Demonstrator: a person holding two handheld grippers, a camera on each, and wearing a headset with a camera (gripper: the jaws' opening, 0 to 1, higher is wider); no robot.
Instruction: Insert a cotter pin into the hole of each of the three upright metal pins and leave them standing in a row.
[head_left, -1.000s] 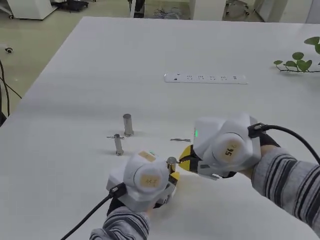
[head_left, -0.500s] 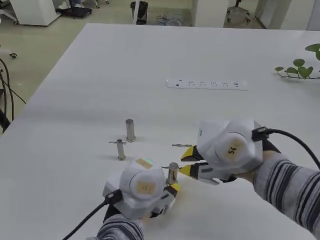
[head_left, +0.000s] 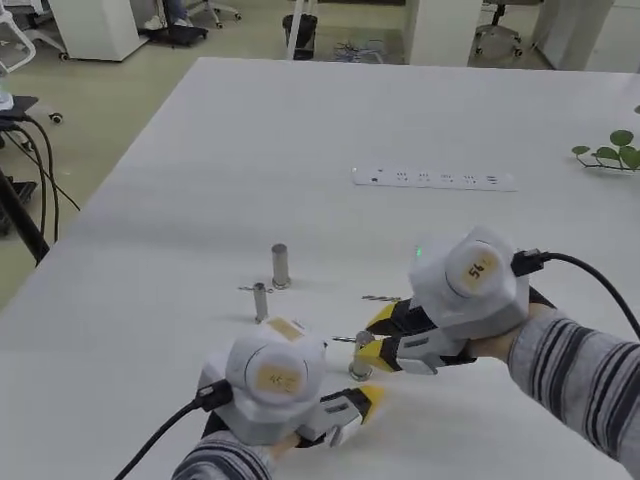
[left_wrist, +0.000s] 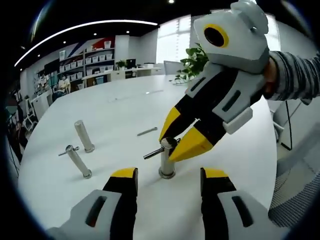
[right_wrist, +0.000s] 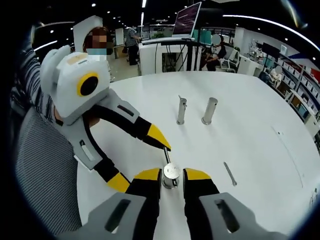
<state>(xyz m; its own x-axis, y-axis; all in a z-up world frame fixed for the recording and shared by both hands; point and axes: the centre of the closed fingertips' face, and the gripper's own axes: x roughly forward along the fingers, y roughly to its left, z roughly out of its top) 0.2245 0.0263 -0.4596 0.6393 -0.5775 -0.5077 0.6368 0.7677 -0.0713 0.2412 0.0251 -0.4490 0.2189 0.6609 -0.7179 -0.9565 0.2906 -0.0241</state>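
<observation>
Right gripper (right_wrist: 171, 176) on near metal pin (left_wrist: 166, 160).
You clench the pin's top with it, cotter pin (left_wrist: 153, 153) poking out left; your left gripper (left_wrist: 168, 175) sits released, jaws wide, just nearer you.

Place: an open-plan office is indicated.
Table: a large white table (head_left: 300, 120) is seen, with a white power strip (head_left: 435, 180) laid on it.
Seating: wheeled office chairs (head_left: 215, 10) are parked on the bare floor beyond the table.
Desks: a monitor (right_wrist: 187, 20) is raised on a stand, and a person (right_wrist: 218, 52) is seated nearby.
Storage: shelves (left_wrist: 95, 70) along a wall are filled with boxes.
Lighting: long ceiling strip lights (left_wrist: 85, 27) are fitted overhead.
Greenery: a potted plant (left_wrist: 197, 60) is set by the windows.
</observation>
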